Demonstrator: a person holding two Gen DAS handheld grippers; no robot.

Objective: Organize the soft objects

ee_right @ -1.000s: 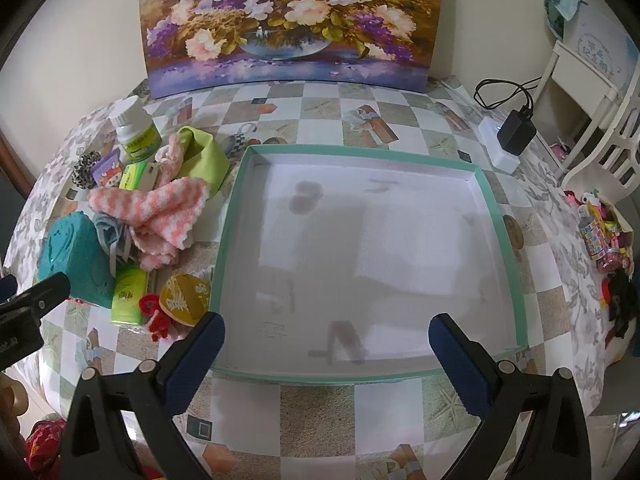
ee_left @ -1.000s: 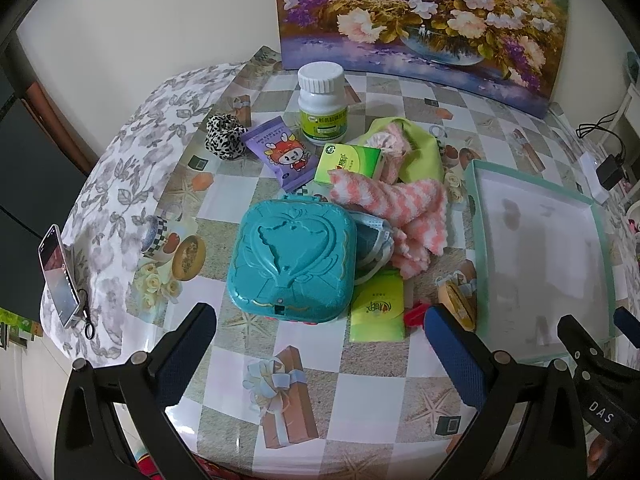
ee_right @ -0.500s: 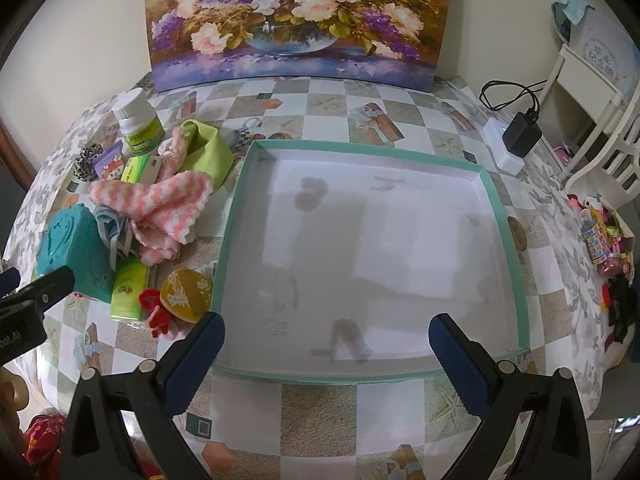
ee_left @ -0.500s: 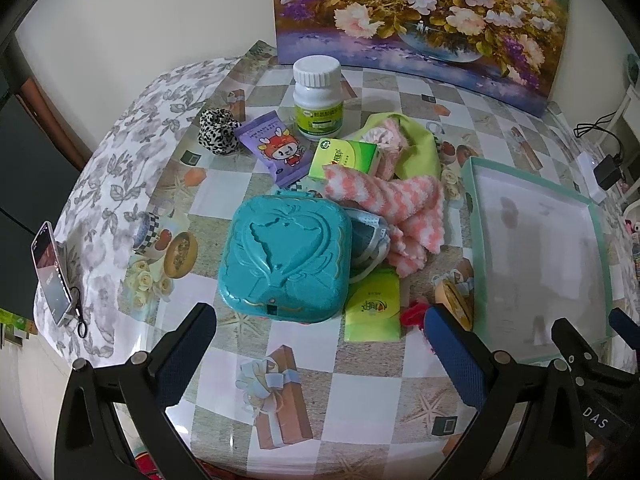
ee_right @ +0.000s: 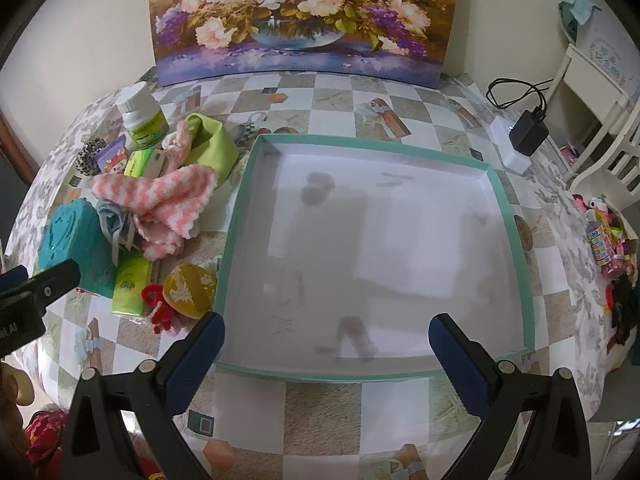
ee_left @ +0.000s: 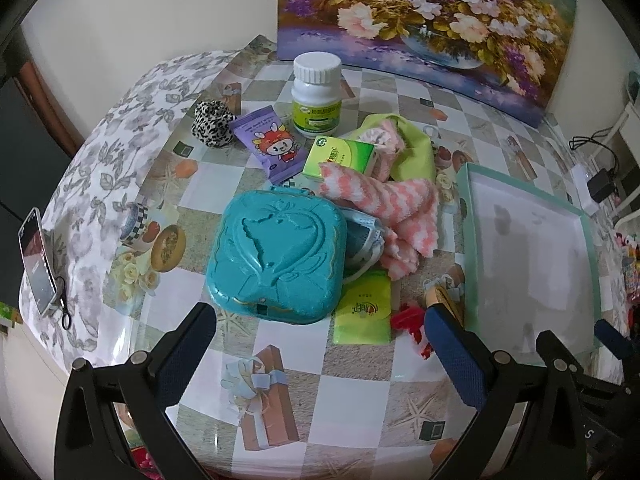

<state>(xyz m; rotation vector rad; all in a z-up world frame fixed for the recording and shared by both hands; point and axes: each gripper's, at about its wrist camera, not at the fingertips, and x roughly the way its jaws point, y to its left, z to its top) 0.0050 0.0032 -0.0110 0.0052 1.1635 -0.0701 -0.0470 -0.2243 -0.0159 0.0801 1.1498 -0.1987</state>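
Note:
A pink-and-white knitted cloth (ee_left: 394, 208) (ee_right: 160, 200) lies in a pile with a lime-green cloth (ee_left: 416, 152) (ee_right: 214, 144), a small pink fuzzy piece (ee_left: 384, 140), a blue face mask (ee_left: 366, 246) and a leopard scrunchie (ee_left: 211, 123) (ee_right: 90, 156). An empty teal-rimmed white tray (ee_left: 466, 216) (ee_right: 240, 216) lies to their right. My left gripper (ee_left: 320, 344) is open and empty, above the table in front of the pile. My right gripper (ee_right: 326, 354) is open and empty over the tray's near edge.
A teal plastic case (ee_left: 276, 260) sits in front of the pile. Around it: a white pill bottle (ee_left: 317, 94), a purple packet (ee_left: 272, 146), a green box (ee_left: 340, 156), a green sachet (ee_left: 364, 308), a yellow disc (ee_right: 188, 290), a red clip (ee_right: 158, 308). A painting (ee_right: 300, 16) stands behind.
Both grippers have drifted slightly, the pile sliding a little in view. Both stay open and empty. Nothing on the table has moved.

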